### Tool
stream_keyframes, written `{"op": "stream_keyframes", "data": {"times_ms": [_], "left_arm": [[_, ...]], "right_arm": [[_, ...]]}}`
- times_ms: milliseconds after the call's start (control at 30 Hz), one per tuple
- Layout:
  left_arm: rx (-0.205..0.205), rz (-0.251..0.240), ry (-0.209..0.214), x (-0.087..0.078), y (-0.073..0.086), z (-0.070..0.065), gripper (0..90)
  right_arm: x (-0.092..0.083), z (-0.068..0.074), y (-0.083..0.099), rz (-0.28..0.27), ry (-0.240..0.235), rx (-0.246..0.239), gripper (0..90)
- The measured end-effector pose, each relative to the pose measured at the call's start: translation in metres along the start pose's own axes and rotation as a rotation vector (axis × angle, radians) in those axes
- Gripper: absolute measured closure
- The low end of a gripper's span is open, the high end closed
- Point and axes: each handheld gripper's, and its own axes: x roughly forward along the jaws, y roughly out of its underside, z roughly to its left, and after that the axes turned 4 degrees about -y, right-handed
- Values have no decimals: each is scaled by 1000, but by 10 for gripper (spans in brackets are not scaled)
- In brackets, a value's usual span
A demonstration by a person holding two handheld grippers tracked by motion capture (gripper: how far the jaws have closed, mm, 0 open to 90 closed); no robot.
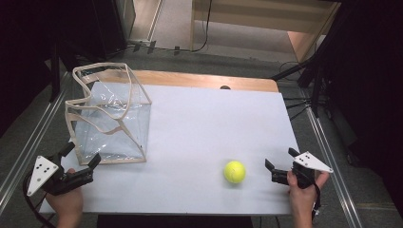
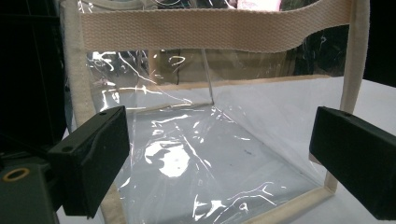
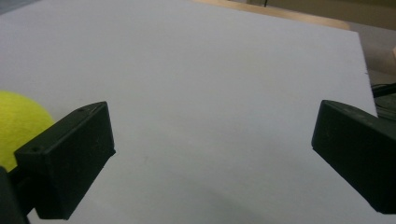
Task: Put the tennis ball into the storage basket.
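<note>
Crinkly clear bag [image 1: 114,124], webbing-edged; fuzzy round ball [image 1: 235,171]; both grippers' fingers spread.

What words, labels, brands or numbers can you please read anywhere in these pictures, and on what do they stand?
None can be read: the clear bag with its cream webbing, the yellow ball, the white table and both tongs, left and right, show no print; the dots on their grey plates are no text.

The left gripper [image 1: 81,153] sat at the table's near-left corner, held in the person's left hand [image 1: 66,202], its 2 jaws spread wide. The right gripper [image 1: 280,158] sat near the right edge, held in the right hand [image 1: 302,190], jaws likewise apart.
</note>
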Motion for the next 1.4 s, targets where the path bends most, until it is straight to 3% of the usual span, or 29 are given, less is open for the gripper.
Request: {"op": "stream_keyframes", "data": {"times_ms": [433,933,1400], "left_arm": [[4,-3,-2,0,0,-1,53],[10,1,-2,0,0,-1,53],[10,1,-3,0,0,-1,53]], "right_arm": [[10,21,-27,80,-133,-85,0],[16,42,-51,131,-189,-134,0],[25,61,-65,219,-250,-171,0]]}}
